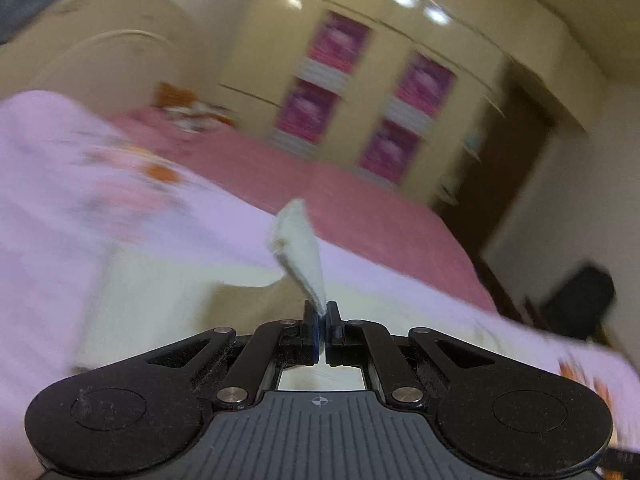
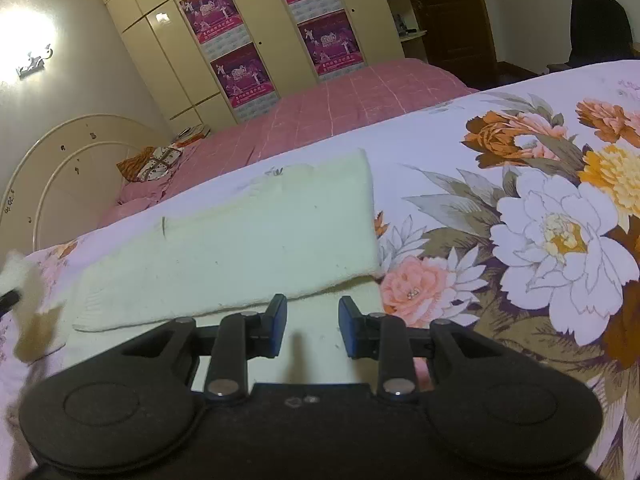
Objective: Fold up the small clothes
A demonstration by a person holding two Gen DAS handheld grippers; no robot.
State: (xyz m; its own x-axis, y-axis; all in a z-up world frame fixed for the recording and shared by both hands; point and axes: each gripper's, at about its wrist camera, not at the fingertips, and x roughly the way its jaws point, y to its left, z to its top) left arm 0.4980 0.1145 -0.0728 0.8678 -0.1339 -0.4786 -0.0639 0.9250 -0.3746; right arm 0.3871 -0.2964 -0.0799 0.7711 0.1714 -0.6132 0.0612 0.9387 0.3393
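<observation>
A pale cream knitted garment (image 2: pixel 240 248) lies on the floral bedsheet (image 2: pixel 520 208), partly folded over itself. My right gripper (image 2: pixel 313 326) is open and empty, just above the garment's near edge. My left gripper (image 1: pixel 322 320) is shut on a corner of the same cream garment (image 1: pixel 298 248) and holds it lifted above the sheet; the rest of the garment (image 1: pixel 160 300) lies below. That lifted corner and the left gripper's tip show at the far left of the right wrist view (image 2: pixel 20 280). The left wrist view is motion-blurred.
A pink quilt (image 2: pixel 340 108) covers the far part of the bed, with a patterned pillow (image 2: pixel 156 162) by the cream headboard (image 2: pixel 60 168). A wardrobe with purple posters (image 2: pixel 240 60) stands behind. A dark chair (image 2: pixel 600 28) is at the right.
</observation>
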